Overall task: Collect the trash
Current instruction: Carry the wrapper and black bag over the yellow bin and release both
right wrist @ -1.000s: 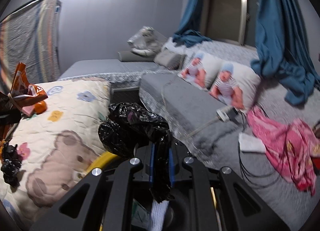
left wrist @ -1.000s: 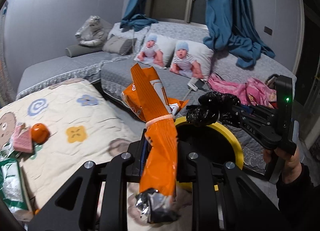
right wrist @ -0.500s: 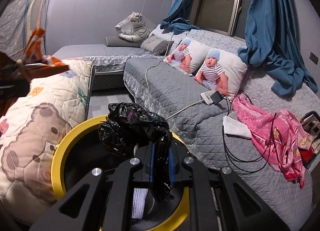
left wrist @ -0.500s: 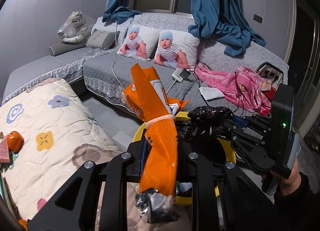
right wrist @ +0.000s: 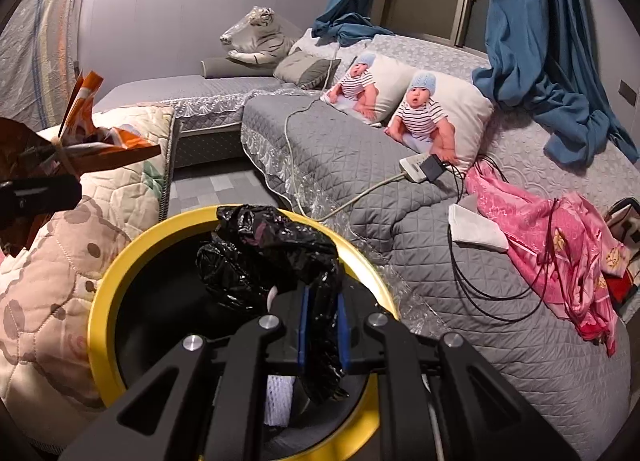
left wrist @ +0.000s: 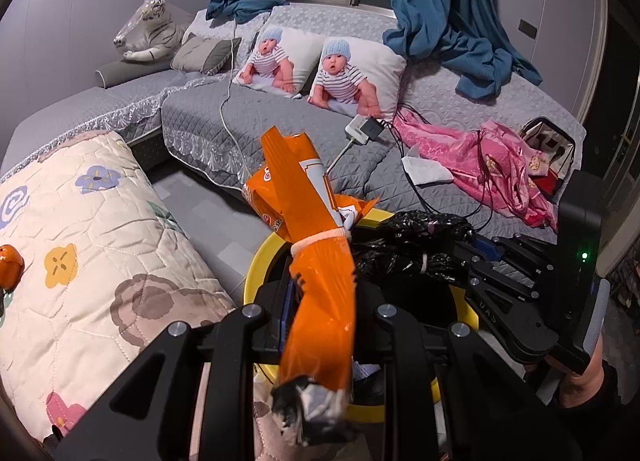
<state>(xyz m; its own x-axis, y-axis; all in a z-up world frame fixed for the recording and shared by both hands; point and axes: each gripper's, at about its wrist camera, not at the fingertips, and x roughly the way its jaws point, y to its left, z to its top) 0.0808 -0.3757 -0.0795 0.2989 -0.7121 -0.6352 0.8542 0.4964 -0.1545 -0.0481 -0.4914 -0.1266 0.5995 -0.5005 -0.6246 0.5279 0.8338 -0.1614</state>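
From the left wrist camera, the left gripper is closed tight on a long orange crinkly snack bag tied round its middle with a white band. The bag sticks up and away from the fingers, over the near edge of a round bin with a yellow rim and a black inside. At the right side, the right gripper reaches in over the bin's far edge, holding a crumpled black plastic bag. A cream quilt with flowers lies to the left of the bin, and a grey quilted sofa is behind it, with two pillows printed with babies and a pink cloth. From the right wrist camera, the right gripper is shut on the black plastic bag, which hangs above the open bin. Something white lies down inside the bin. The orange snack bag shows at the left edge, over the cream quilt. A white tiger toy sits at the back of the sofa.
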